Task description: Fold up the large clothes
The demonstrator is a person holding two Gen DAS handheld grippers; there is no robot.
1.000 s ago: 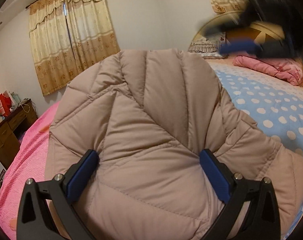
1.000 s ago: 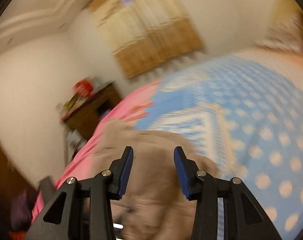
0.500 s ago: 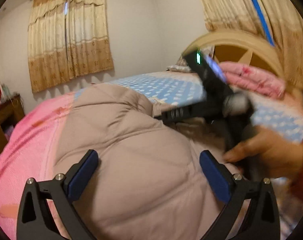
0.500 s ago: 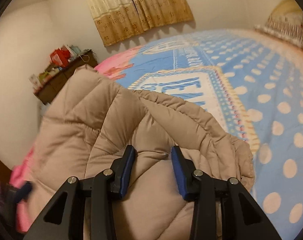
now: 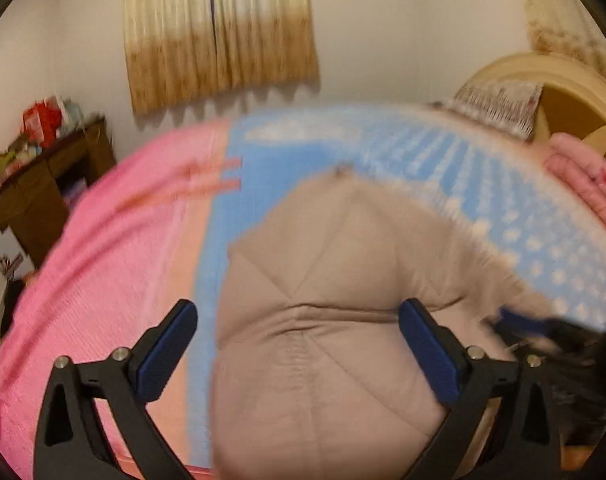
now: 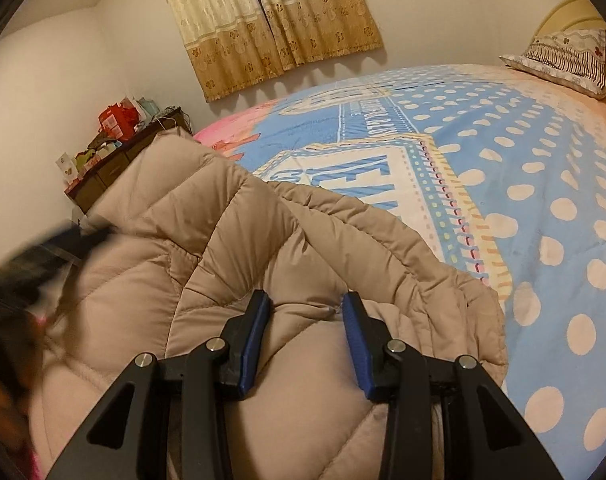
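Observation:
A beige quilted puffer jacket (image 6: 223, 232) lies bunched on the bed. My right gripper (image 6: 306, 300) presses down into it, and its blue pads squeeze a puffed fold near the jacket's right edge. In the blurred left wrist view the jacket (image 5: 323, 264) fills the lower middle. My left gripper (image 5: 297, 312) stands wide open above it, with padding bulging between the fingers but not pinched. The right gripper (image 5: 543, 328) shows as a dark blur at that view's right edge. In the right wrist view the left gripper (image 6: 43, 256) is a dark blur at the left.
The bed carries a blue polka-dot sheet (image 6: 543, 200) and a pink blanket (image 5: 103, 260) on its left side. A pillow (image 6: 563, 56) and a folded pink quilt (image 5: 583, 184) lie by the headboard (image 5: 563, 92). A cluttered wooden dresser (image 6: 115, 160) stands against the left wall.
The right gripper came down onto the jacket and narrowed on a fold. The left gripper swung sideways, still wide open; the raised jacket back has sunk lower in its view.

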